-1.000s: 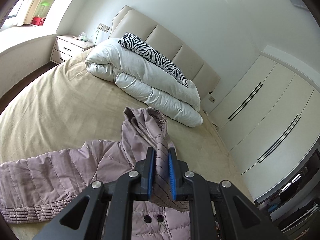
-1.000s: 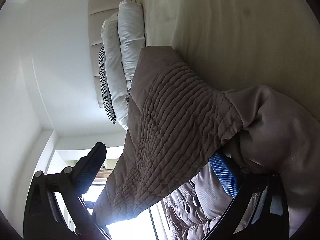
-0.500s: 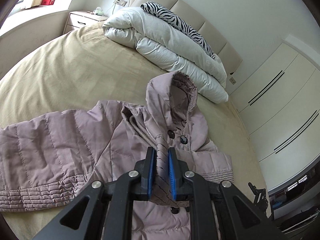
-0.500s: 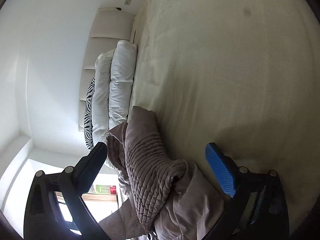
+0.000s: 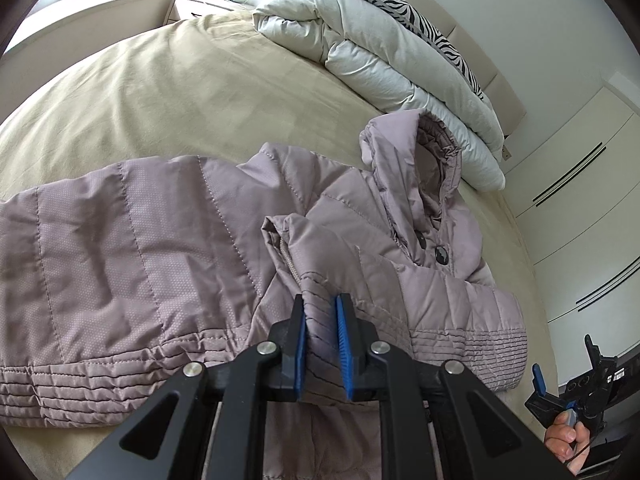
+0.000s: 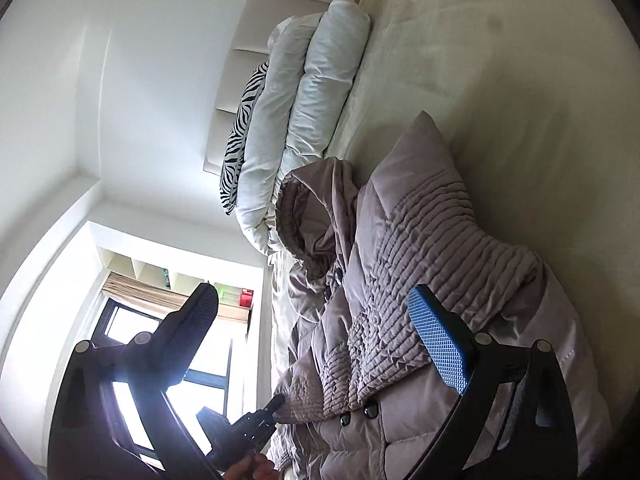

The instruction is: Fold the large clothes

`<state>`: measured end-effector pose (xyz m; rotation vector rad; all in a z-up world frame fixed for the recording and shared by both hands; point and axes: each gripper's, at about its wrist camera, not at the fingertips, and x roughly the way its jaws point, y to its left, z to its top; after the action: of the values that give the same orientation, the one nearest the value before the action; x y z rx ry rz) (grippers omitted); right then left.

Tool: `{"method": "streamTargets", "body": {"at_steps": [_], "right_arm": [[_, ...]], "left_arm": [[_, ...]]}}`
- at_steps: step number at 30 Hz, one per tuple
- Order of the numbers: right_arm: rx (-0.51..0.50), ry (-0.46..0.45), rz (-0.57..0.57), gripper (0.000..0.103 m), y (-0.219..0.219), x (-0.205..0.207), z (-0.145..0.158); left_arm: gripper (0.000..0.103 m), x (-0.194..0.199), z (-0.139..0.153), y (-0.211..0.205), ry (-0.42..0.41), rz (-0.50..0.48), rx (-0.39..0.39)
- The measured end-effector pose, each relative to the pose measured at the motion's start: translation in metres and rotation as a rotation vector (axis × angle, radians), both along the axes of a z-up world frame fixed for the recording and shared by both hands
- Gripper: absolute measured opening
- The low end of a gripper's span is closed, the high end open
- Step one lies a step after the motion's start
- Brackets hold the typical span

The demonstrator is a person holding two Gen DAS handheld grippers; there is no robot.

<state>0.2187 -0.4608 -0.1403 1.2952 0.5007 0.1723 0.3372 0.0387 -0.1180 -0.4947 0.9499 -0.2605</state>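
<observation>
while my left tool (image 5: 321,344) sits low over the jacket (image 5: 168,248), its blue pads are pinched together on a ridge of the jacket's front edge. from there the jacket spreads flat across the bed (image 5: 160,92): one sleeve runs off to the left, the other is folded in over the chest on the right, and the hood (image 5: 416,160) lies toward the duvet (image 5: 380,52). my right tool (image 6: 320,336) has its fingers wide apart with nothing between them; it hangs beside the folded sleeve's ribbed cuff (image 6: 432,240). in the left view that tool shows at the lower right edge, off the bed. a zebra pillow (image 5: 412,16) rests on the duvet by the headboard (image 6: 256,40), and a nightstand (image 5: 200,6) stands beyond the bed's far corner.
</observation>
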Motion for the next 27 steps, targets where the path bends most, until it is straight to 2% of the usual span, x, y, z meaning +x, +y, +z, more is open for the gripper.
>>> {"method": "streamTargets", "body": {"at_steps": [2, 6, 9, 13, 15, 17, 20, 22, 25, 27], "right_arm": [[0.021, 0.005, 0.053, 0.097, -0.001, 0.016, -0.007], [0.009, 0.13, 0.044, 0.095, -0.019, 0.052, -0.04], [0.061, 0.197, 0.043, 0.084, -0.033, 0.061, -0.067], [-0.017, 0.194, 0.092, 0.072, -0.036, 0.063, -0.074], [-0.033, 0.2, 0.104, 0.062, -0.037, 0.063, -0.079], [-0.062, 0.213, 0.115, 0.063, -0.037, 0.062, -0.072], [-0.167, 0.182, 0.098, 0.065, -0.037, 0.058, -0.043], [-0.16, 0.163, 0.102, 0.069, -0.038, 0.067, -0.035], [-0.162, 0.208, 0.108, 0.071, -0.04, 0.089, -0.043], [-0.125, 0.241, 0.113, 0.071, -0.043, 0.098, -0.064]], "left_arm": [[0.016, 0.003, -0.002, -0.002, 0.001, -0.001, -0.006], [0.017, 0.01, -0.009, -0.006, 0.013, -0.016, 0.006], [0.018, 0.016, -0.02, -0.007, 0.028, -0.023, 0.013], [0.022, 0.026, -0.032, -0.011, 0.03, -0.019, 0.018], [0.024, 0.029, -0.037, -0.011, 0.045, -0.014, 0.017], [0.024, 0.027, -0.033, -0.01, 0.043, -0.016, 0.008], [0.024, 0.018, -0.031, -0.007, 0.035, -0.031, 0.015], [0.025, 0.016, -0.033, -0.004, 0.036, -0.026, -0.003], [0.027, 0.019, -0.038, -0.004, 0.036, -0.023, -0.004], [0.03, 0.023, -0.041, -0.005, 0.027, -0.029, 0.002]]}}
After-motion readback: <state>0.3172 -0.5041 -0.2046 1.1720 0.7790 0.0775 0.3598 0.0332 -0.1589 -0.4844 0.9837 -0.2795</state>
